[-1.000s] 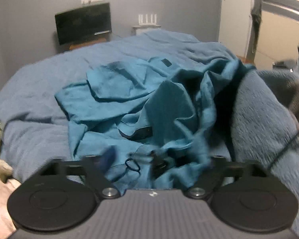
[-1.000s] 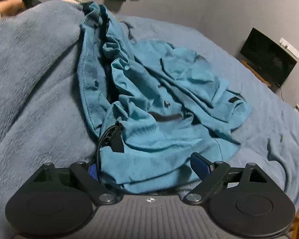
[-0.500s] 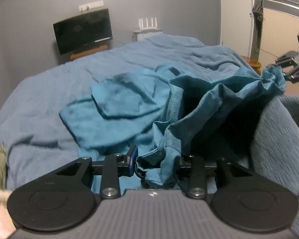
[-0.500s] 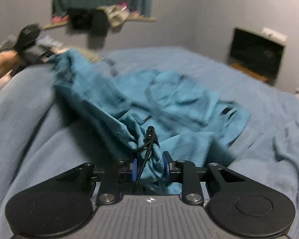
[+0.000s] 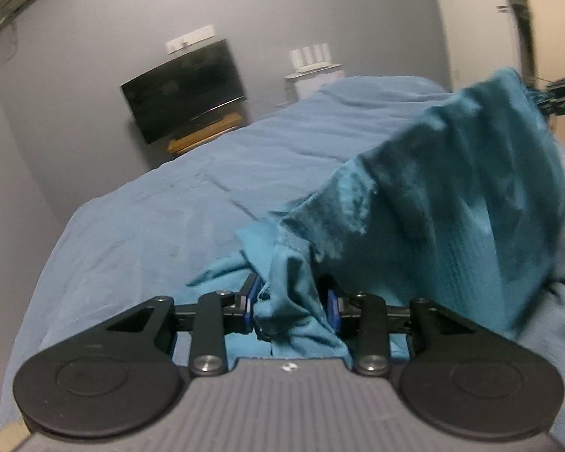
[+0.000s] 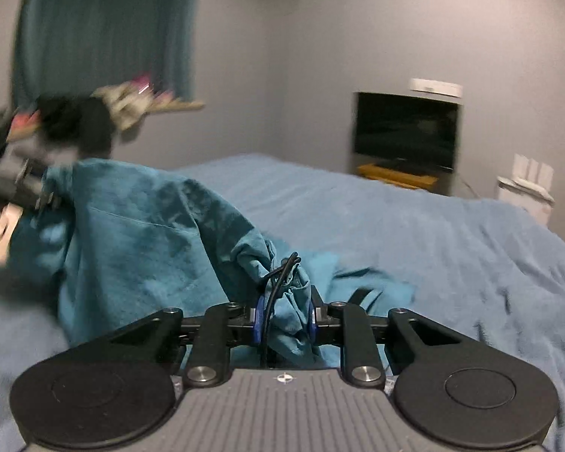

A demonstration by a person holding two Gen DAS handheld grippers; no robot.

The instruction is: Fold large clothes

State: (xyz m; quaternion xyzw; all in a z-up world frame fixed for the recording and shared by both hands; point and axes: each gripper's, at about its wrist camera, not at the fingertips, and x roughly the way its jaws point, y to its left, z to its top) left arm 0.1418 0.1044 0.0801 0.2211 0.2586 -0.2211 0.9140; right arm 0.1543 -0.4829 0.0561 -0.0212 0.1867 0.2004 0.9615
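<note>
the garment (image 5: 452,196) is a teal piece of clothing, and you have it stretched between your two grippers above the bed (image 5: 139,233), with its lower part trailing onto the cover. it hangs bunched and creased, so no fold has been made yet; what you have done, by the look of it, is pick up two points to spread it out.

your left gripper (image 5: 289,310) is clenched on a wad of teal cloth at one end. your right gripper (image 6: 284,320) has cloth between its pads along with a thin black cord (image 6: 278,275) that loops up from the fabric; its jaws are closing further on that bundle. each gripper shows small and blurred at the edge of the other's view, at the far end of the spread cloth.

what's left, i'd judge, is nearly everything: lay it flat on the bed, smooth it, then make the folds. the blur suggests you are moving fast.

behind the bed stand a dark screen (image 5: 184,90) against the grey wall and a curtain (image 6: 101,30).
</note>
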